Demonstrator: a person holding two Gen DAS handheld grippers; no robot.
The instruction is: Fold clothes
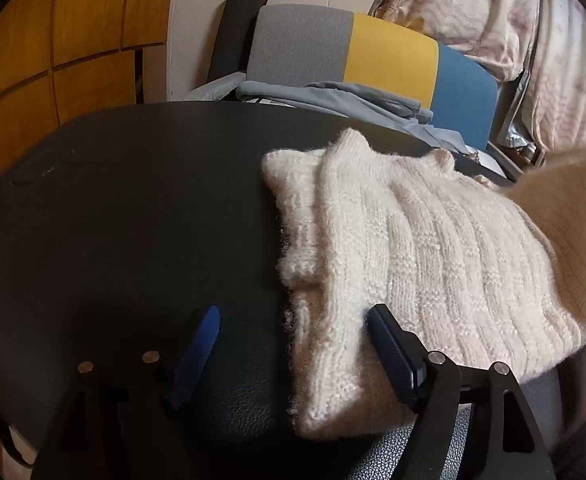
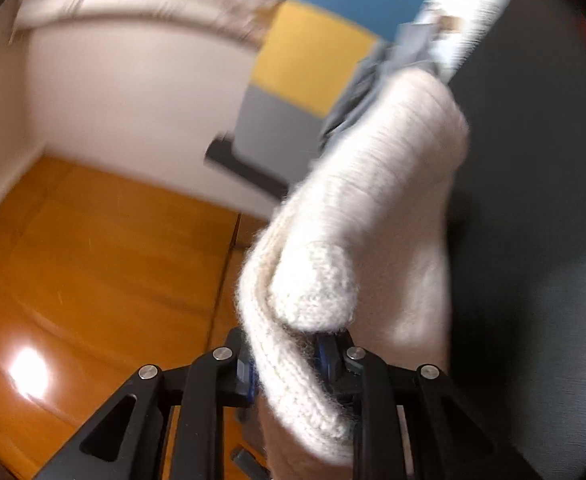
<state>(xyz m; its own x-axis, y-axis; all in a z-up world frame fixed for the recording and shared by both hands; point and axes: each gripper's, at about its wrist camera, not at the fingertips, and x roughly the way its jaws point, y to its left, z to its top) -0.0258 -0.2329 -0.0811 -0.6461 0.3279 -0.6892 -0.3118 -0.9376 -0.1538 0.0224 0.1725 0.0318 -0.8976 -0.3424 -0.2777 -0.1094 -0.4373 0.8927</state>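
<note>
A cream knitted sweater lies partly folded on the black table, on its right half. My left gripper is open, its blue-padded fingers either side of the sweater's near left edge, low over the table. My right gripper is shut on a fold of the same sweater and holds it lifted off the table; the right wrist view is tilted and blurred. That lifted part shows at the right edge of the left wrist view.
A chair with a grey, yellow and blue back stands behind the table with grey-blue clothes on it. Wooden panels are at the left, pale floral fabric at the back right.
</note>
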